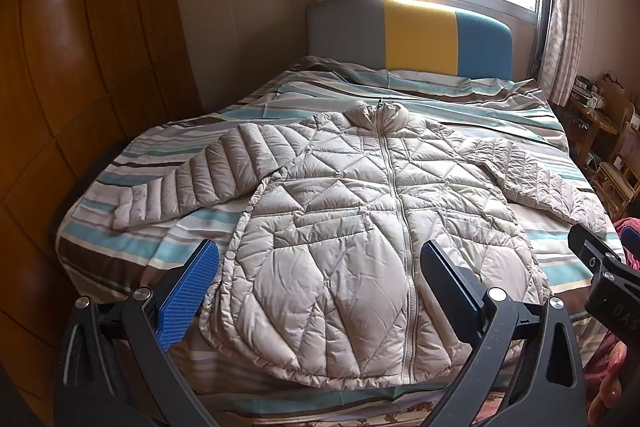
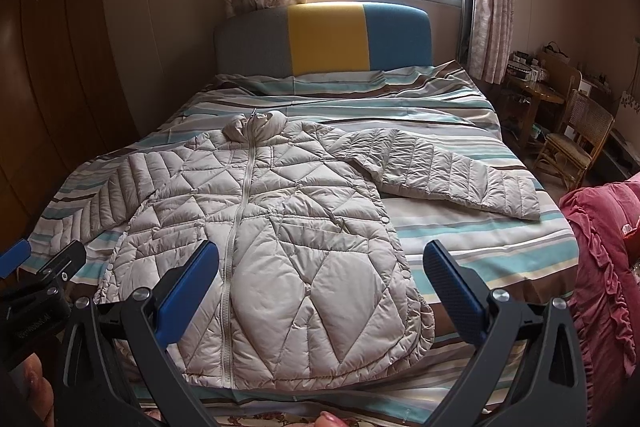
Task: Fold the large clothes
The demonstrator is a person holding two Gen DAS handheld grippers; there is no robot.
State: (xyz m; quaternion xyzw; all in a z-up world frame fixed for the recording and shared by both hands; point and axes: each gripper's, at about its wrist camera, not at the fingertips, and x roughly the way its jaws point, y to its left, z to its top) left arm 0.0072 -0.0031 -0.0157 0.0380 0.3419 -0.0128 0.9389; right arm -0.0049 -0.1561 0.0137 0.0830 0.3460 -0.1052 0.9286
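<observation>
A beige quilted puffer jacket (image 1: 360, 211) lies flat and zipped on the striped bed, collar toward the headboard, both sleeves spread out to the sides. The right wrist view shows the same jacket (image 2: 280, 251) with its right sleeve (image 2: 448, 175) stretched across the sheet. My left gripper (image 1: 320, 267) hovers open above the jacket's hem, holding nothing. Over the hem's right half, my right gripper (image 2: 320, 267) is open as well, nothing between its blue pads. The right gripper's body (image 1: 604, 267) shows at the left view's right edge.
The bed (image 1: 168, 243) has a striped sheet and a grey, yellow and blue headboard (image 1: 416, 39). A wooden wardrobe (image 1: 80, 87) stands left. A red ruffled cloth (image 2: 600, 267) lies at the bed's right. Wicker chairs (image 2: 576, 143) and a small table stand by the window.
</observation>
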